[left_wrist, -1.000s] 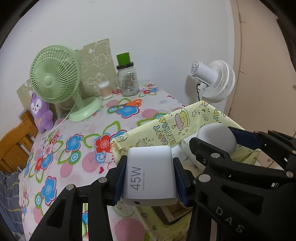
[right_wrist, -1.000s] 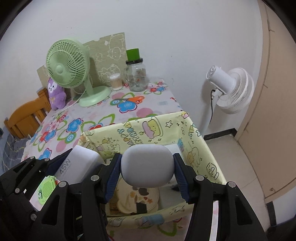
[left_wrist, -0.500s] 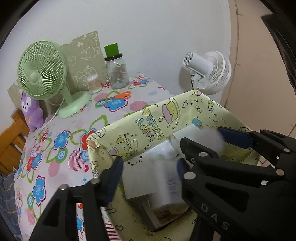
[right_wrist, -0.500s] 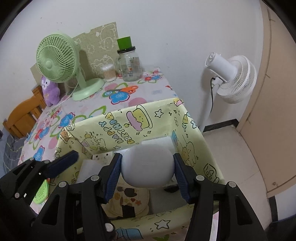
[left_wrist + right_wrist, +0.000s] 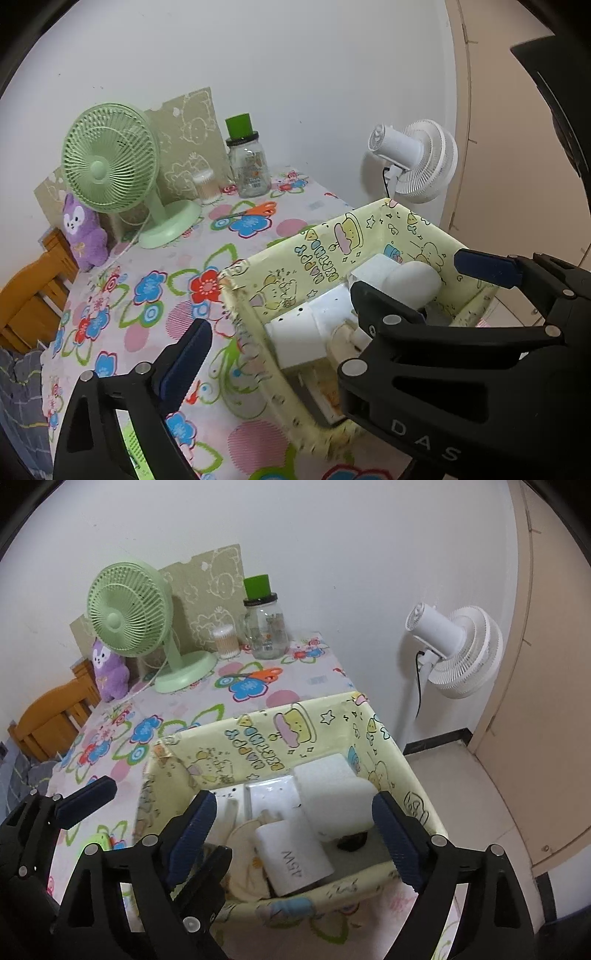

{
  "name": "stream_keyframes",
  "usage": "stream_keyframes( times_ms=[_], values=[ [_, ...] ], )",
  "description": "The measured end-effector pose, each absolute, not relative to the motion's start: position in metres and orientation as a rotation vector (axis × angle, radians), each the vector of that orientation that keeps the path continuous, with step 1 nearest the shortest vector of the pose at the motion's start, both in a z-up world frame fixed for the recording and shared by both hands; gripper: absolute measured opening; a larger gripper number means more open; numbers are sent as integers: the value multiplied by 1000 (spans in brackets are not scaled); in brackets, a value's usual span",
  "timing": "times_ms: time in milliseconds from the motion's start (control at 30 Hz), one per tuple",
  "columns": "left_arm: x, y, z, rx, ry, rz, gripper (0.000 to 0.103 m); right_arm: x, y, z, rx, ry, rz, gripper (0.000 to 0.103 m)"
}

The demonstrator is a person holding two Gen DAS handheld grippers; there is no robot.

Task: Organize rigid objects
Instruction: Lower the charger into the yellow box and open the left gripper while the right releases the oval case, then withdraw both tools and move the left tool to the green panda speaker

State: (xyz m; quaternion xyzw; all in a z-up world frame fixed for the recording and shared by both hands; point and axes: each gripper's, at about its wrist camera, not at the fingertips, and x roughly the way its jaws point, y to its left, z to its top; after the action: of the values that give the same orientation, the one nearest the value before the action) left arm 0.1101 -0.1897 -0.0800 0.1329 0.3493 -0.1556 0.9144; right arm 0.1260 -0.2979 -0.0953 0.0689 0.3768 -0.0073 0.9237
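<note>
A yellow cartoon-print box (image 5: 258,738) (image 5: 332,240) stands at the table's near right corner. Inside it lie a white 45W charger (image 5: 295,856) (image 5: 299,343), a white rounded object (image 5: 343,808) (image 5: 413,284) and a white power strip (image 5: 266,794). My left gripper (image 5: 291,356) hangs over the box's left wall with its jaws opening and nothing gripped. My right gripper (image 5: 295,834) is above the box, jaws opening. The rounded object and charger lie below, between its blue pads (image 5: 395,842), untouched. The two grippers' inner fingers overlap.
At the back of the floral-cloth table (image 5: 147,295) stand a green desk fan (image 5: 110,162), a purple plush (image 5: 79,236), a glass jar with a green cap (image 5: 249,166) and a swab pot (image 5: 205,186). Orange scissors (image 5: 258,210) lie there. White floor fan (image 5: 417,158) right, wooden chair (image 5: 29,295) left.
Both grippers let go. The 45W charger fell from the left jaws into the box and the white rounded object left the right jaws. Both pairs of jaws spread wide.
</note>
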Motion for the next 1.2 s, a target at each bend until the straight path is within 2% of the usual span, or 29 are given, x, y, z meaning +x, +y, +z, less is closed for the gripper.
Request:
stream_keyframes(
  times_ms=[467,1200],
  values=[
    [78,-146,-69,237,706,-306,100,92,-248,-77,85,743,-13,93],
    [44,-49,-72,138,720,-200,100,65,-150,-75,26,747,95,94]
  ],
)
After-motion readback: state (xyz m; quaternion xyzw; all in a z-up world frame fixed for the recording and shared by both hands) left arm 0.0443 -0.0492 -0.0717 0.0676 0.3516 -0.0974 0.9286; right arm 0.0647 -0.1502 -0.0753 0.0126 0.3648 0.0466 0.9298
